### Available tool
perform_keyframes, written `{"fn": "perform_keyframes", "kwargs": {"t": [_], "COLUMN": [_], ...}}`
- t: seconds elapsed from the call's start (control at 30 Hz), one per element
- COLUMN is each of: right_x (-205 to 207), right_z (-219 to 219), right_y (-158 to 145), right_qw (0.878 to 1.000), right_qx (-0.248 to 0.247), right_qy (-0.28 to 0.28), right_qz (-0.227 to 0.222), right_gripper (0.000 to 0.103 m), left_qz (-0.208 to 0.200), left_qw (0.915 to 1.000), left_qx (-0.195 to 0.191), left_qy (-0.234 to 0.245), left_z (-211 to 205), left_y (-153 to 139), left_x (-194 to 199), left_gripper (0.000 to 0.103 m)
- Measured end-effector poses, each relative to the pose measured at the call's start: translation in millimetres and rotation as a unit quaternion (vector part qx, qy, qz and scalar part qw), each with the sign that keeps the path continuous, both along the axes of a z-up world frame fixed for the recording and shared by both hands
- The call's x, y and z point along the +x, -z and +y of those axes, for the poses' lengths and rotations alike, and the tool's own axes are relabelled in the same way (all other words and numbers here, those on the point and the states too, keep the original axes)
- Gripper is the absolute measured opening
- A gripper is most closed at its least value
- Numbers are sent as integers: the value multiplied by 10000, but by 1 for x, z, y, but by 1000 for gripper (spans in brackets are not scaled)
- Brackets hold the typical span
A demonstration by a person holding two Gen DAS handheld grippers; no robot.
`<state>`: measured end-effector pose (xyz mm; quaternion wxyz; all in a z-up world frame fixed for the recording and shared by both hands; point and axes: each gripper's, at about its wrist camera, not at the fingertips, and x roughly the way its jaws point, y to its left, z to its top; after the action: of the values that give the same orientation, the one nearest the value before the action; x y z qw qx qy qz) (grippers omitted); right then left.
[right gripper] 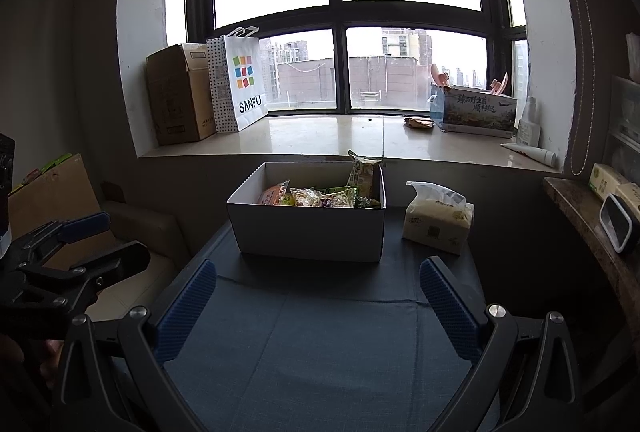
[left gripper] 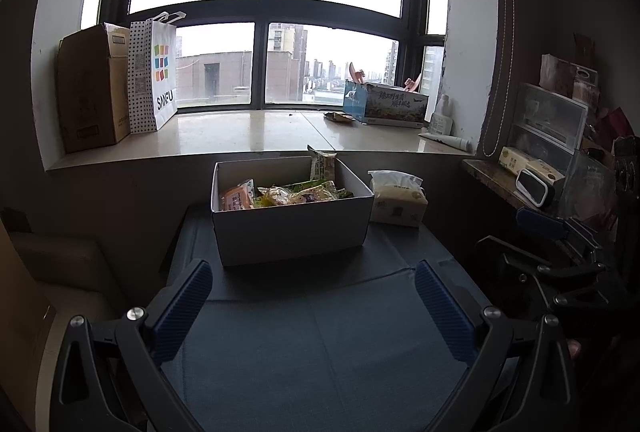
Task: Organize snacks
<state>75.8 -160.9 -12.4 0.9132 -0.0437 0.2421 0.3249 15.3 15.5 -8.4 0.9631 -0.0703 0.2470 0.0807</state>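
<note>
Snacks [left gripper: 296,192] in white box [left gripper: 292,232], ahead of left gripper [left gripper: 314,282] and right gripper [right gripper: 318,282], both jaws spread, empty

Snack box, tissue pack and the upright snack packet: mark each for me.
Snack box [left gripper: 294,232]: left wrist view, on its front wall.
Tissue pack [right gripper: 436,228]: right wrist view, on its front face.
Upright snack packet [right gripper: 362,172]: right wrist view, on its upper half.
</note>
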Motion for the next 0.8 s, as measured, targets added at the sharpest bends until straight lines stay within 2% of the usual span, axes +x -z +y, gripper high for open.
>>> {"fn": "perform_keyframes", "kwargs": {"t": [0.8], "right_x": [1], "right_z": [-1], "right_y": [0], "right_qw": [10000], "right_qx": [-35], "right_qy": [12], "right_qz": [-1], "right_gripper": [103], "left_qz": [45], "left_qw": [10000], "left_qx": [-2], "left_qy": [10], "left_z": [1], "left_y": [1], "left_x": [1], "left_gripper": [103]}}
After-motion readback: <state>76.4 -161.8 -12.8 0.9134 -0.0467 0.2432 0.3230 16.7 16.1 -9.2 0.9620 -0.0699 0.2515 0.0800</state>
